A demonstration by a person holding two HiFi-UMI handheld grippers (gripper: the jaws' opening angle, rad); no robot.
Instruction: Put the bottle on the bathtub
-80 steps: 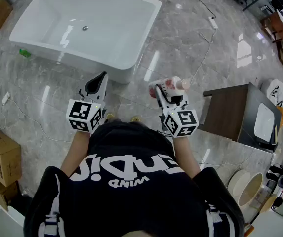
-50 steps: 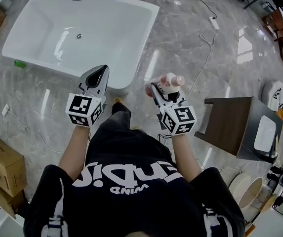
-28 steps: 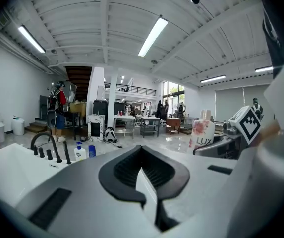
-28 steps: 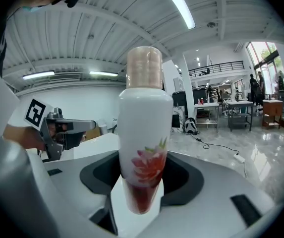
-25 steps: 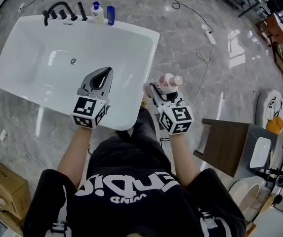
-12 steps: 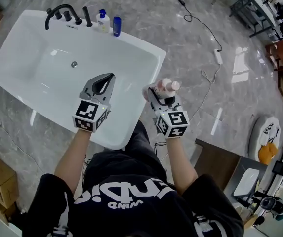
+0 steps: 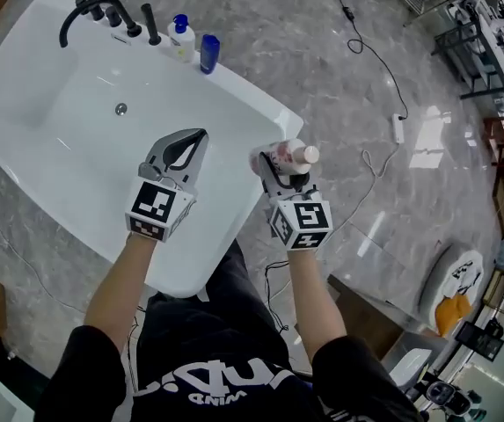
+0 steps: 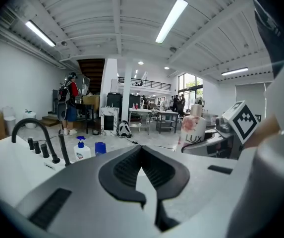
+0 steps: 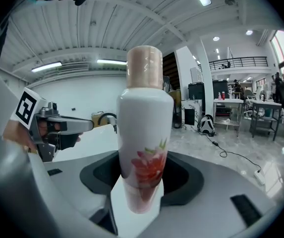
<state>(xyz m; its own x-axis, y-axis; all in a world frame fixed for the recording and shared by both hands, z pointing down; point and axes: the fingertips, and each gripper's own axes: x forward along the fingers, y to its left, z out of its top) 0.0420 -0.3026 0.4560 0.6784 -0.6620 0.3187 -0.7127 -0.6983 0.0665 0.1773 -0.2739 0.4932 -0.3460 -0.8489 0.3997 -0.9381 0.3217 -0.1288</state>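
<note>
A white bottle with a pink flower print and a beige cap stands upright between the jaws of my right gripper, which is shut on it. In the right gripper view the bottle fills the middle. The right gripper hangs just past the right rim of the white bathtub. My left gripper is over the basin near that corner, jaws shut with nothing between them. From the left gripper view the bottle shows at the right.
A black faucet, a white pump bottle and a blue bottle stand on the tub's far rim. The drain lies in the basin. A cable with a power strip runs over the marble floor at the right.
The person has walked up to the bathtub. Both grippers, earlier over the floor, now hang at the tub's near right corner. The bottle stays held in the right gripper.
</note>
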